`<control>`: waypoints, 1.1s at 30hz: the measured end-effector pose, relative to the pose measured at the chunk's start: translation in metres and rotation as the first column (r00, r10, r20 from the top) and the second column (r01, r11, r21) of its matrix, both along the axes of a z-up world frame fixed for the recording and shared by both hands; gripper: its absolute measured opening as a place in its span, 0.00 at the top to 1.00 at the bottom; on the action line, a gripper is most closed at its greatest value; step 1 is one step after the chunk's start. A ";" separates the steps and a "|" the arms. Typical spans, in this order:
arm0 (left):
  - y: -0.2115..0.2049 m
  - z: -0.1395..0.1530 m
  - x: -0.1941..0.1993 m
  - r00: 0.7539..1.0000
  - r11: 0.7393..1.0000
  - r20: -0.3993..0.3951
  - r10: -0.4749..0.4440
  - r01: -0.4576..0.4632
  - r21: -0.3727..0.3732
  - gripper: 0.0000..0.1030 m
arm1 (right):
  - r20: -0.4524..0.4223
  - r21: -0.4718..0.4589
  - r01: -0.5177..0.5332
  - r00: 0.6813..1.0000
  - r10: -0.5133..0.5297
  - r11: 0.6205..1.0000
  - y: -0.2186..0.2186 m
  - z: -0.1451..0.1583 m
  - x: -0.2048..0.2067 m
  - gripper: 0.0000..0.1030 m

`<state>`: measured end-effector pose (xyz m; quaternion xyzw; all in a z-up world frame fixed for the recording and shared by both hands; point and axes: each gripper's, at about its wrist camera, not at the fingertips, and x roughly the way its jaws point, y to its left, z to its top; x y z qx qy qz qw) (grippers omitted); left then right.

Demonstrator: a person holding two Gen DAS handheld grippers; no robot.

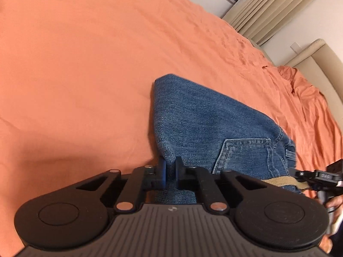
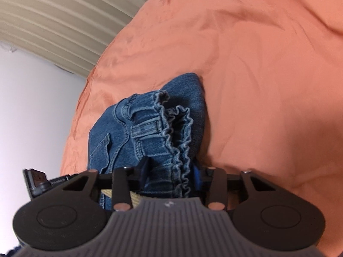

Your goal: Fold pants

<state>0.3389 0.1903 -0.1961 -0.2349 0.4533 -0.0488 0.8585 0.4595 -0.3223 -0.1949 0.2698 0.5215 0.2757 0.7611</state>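
Blue denim pants [image 1: 205, 128], folded into a thick bundle, lying on a bed under an orange sheet [image 1: 85, 64], at centre and toward 4 o'clock in the left wrist view. Back pocket [image 1: 242, 156] facing up, near the waistband end at 4 o'clock. Left gripper [image 1: 170, 167] at 6 o'clock, fingers [image 1: 162, 171] pinched nearly together on a thin fold of denim at the near edge of the bundle. Tan strap [image 1: 278, 181] showing at 4 o'clock, just beside the other tool at the frame edge.

In the right wrist view, same pants [image 2: 193, 98] at centre, gathered elastic waistband [image 2: 178, 128] with ruffled edge and a belt loop [image 2: 148, 128] running toward 6 o'clock. Right gripper [image 2: 170, 169] clamped on the thick bunched waistband, fingers [image 2: 143, 167] held partly apart by the fabric between them. Wrinkled orange sheet [image 2: 257, 64] filling 12 to 4 o'clock. Beige curtains [image 2: 53, 21] at 10 o'clock, pale wall below them at 9 o'clock.
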 end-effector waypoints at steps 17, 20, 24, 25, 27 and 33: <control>0.029 0.091 -0.062 0.985 0.995 0.156 0.077 -0.085 0.043 0.94 | 0.169 -0.066 -0.076 0.982 0.086 0.995 0.063 0.146 -0.052 0.86; 0.057 0.112 -0.073 0.986 0.993 0.157 0.065 -0.078 0.083 0.94 | 0.165 -0.031 -0.091 0.982 0.095 0.995 0.088 0.152 -0.062 0.86; 0.101 0.138 -0.083 0.990 0.989 0.126 0.056 -0.072 0.127 0.94 | 0.140 0.032 -0.107 0.985 0.102 0.994 0.132 0.146 -0.073 0.86; 0.112 0.142 -0.085 0.991 0.987 0.120 0.056 -0.073 0.143 0.94 | 0.130 0.053 -0.110 0.986 0.103 0.992 0.144 0.143 -0.075 0.86; 0.129 0.148 -0.087 0.992 0.980 0.112 0.056 -0.076 0.184 0.94 | 0.114 0.087 -0.123 0.987 0.113 0.989 0.166 0.135 -0.080 0.86; 0.171 0.138 -0.085 0.996 0.961 0.073 0.053 -0.071 0.269 0.94 | 0.060 0.118 -0.156 0.987 0.150 0.981 0.229 0.105 -0.080 0.86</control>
